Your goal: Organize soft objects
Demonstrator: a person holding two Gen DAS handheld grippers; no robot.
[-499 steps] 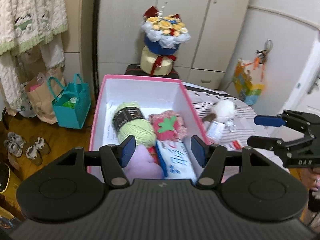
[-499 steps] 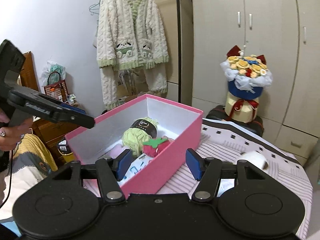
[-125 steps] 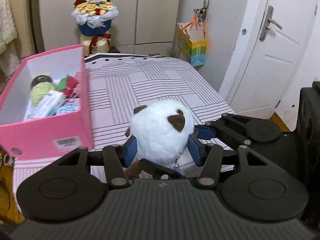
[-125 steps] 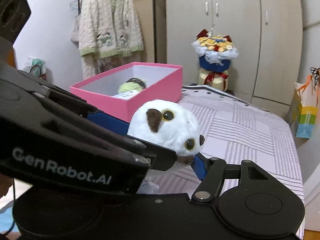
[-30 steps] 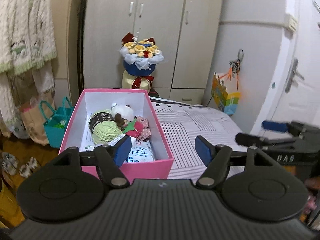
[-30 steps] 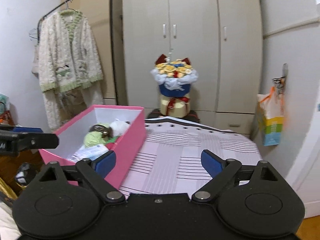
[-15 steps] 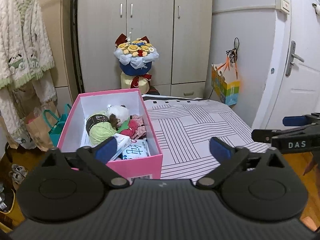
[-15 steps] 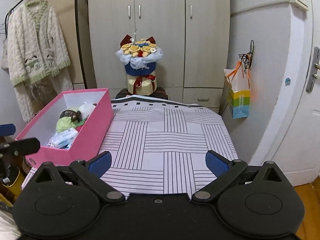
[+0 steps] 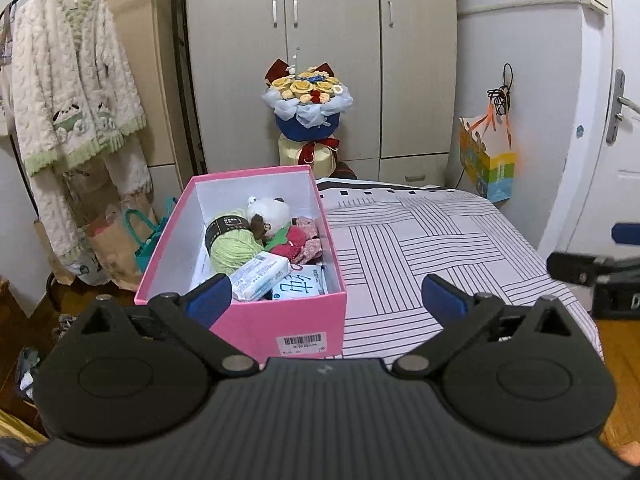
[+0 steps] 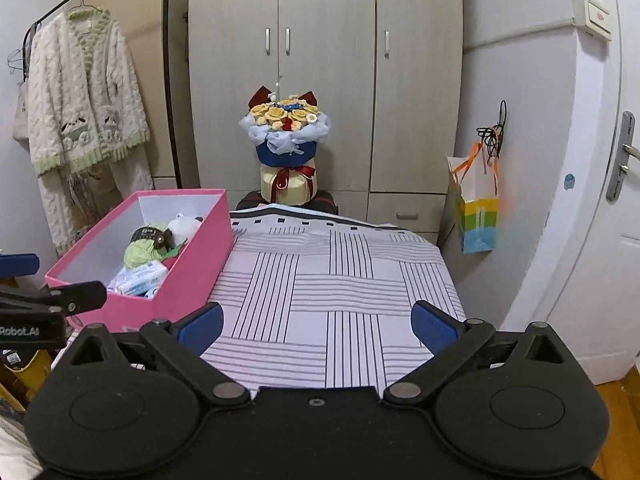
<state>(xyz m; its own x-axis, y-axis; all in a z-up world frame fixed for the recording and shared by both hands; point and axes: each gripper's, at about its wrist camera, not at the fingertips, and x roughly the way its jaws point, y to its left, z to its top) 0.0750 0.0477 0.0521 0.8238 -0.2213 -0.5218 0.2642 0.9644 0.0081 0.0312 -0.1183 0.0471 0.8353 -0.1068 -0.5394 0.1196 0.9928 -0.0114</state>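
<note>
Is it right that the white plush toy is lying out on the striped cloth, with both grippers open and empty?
Not quite: the left wrist view shows the white plush toy inside the pink box, beside the green yarn. Left gripper and right gripper are open and empty.

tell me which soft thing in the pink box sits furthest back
The white plush toy with brown ears: it lies nearest the far wall of the pink cardboard box, behind the green yarn ball and red strawberry plush.

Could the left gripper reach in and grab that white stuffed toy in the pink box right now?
Probably yes: the left gripper is open and empty, the pink box has no lid, and the white stuffed toy lies on top.
</note>
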